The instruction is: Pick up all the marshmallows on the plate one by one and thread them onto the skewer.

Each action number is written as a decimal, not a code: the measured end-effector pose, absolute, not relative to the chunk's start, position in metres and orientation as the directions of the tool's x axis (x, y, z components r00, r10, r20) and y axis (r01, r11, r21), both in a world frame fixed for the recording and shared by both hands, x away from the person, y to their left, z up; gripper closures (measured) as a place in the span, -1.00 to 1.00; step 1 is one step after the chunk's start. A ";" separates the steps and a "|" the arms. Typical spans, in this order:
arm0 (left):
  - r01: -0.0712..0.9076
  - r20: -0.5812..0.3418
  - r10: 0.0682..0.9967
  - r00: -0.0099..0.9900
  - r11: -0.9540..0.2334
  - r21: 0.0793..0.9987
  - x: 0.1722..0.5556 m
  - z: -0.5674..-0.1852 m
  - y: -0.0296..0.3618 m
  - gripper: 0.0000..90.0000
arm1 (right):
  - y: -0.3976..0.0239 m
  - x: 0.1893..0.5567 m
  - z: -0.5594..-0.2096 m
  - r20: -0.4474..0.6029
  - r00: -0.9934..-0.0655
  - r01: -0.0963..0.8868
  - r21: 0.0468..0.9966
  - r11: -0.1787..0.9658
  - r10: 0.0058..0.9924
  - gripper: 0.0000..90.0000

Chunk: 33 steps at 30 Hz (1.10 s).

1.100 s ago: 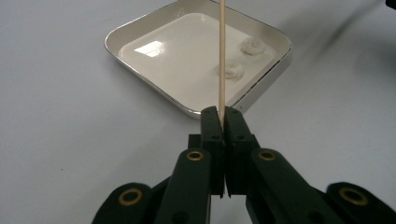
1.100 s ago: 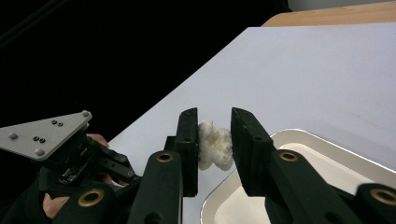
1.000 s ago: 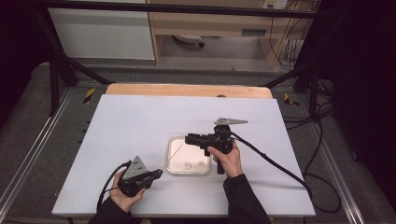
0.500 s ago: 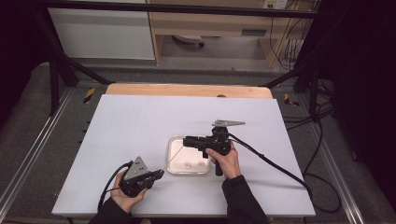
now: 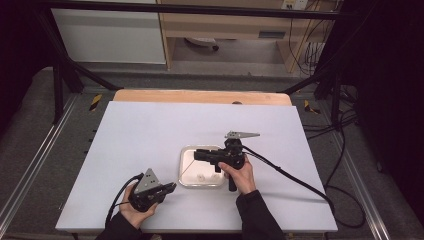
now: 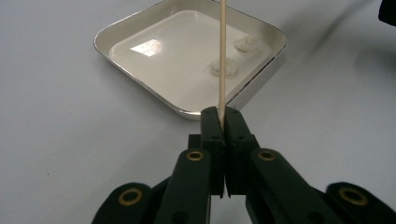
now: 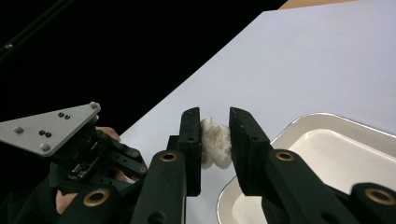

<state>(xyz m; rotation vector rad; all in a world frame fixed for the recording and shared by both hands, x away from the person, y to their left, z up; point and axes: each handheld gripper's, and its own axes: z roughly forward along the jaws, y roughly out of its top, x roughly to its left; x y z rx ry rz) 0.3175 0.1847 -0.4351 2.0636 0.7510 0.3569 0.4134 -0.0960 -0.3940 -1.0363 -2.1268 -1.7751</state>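
White counter [image 5: 150, 130]: steel tray [image 6: 135, 32] is set centrally; wooden skewer [image 6: 222, 56] is clamped in left gripper [image 6: 222, 114] jaws, popcorn piece [image 7: 215, 142] in right gripper [image 7: 215, 140] jaws.

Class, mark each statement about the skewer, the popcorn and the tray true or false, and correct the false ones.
1. The left gripper is shut on a skewer. True.
2. The right gripper is empty. False: it grips a piece of popcorn.
3. The tray holds two white pieces. True.
4. The tray is round. False: it is square with rounded corners.
5. The table is white. True.
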 end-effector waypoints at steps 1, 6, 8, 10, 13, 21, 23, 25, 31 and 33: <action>0.376 -0.029 0.633 0.774 -0.422 0.825 0.317 -0.435 0.185 0.97 | -0.096 0.413 -0.394 0.549 -0.741 0.608 0.793 0.041 0.387 0.68; 0.376 -0.028 0.636 0.771 -0.419 0.827 0.317 -0.437 0.183 0.97 | -0.094 0.410 -0.396 0.553 -0.742 0.608 0.793 0.034 0.379 0.70; 0.377 -0.028 0.637 0.771 -0.420 0.825 0.317 -0.437 0.183 0.97 | -0.093 0.410 -0.397 0.553 -0.742 0.609 0.793 0.034 0.379 0.70; 0.378 -0.029 0.636 0.771 -0.421 0.825 0.317 -0.438 0.183 0.97 | -0.093 0.409 -0.397 0.552 -0.743 0.607 0.794 0.035 0.378 0.70; 0.381 -0.033 0.638 0.770 -0.417 0.825 0.317 -0.438 0.182 0.97 | -0.092 0.407 -0.399 0.549 -0.746 0.602 0.798 0.032 0.378 0.71; 0.387 -0.033 0.640 0.768 -0.422 0.820 0.317 -0.441 0.180 0.97 | -0.089 0.402 -0.401 0.535 -0.750 0.593 0.805 0.037 0.389 0.71; 0.389 -0.031 0.642 0.766 -0.423 0.818 0.317 -0.441 0.179 0.97 | -0.089 0.401 -0.403 0.530 -0.752 0.589 0.807 0.039 0.391 0.71; 0.389 -0.034 0.643 0.766 -0.421 0.820 0.316 -0.441 0.179 0.97 | -0.088 0.399 -0.404 0.524 -0.755 0.583 0.811 0.039 0.394 0.72; 0.381 -0.028 0.644 0.764 -0.417 0.825 0.315 -0.440 0.178 0.97 | -0.088 0.396 -0.403 0.519 -0.758 0.578 0.815 0.038 0.395 0.72; 0.379 -0.026 0.646 0.763 -0.415 0.827 0.314 -0.440 0.178 0.97 | -0.088 0.396 -0.403 0.514 -0.760 0.574 0.818 0.040 0.397 0.72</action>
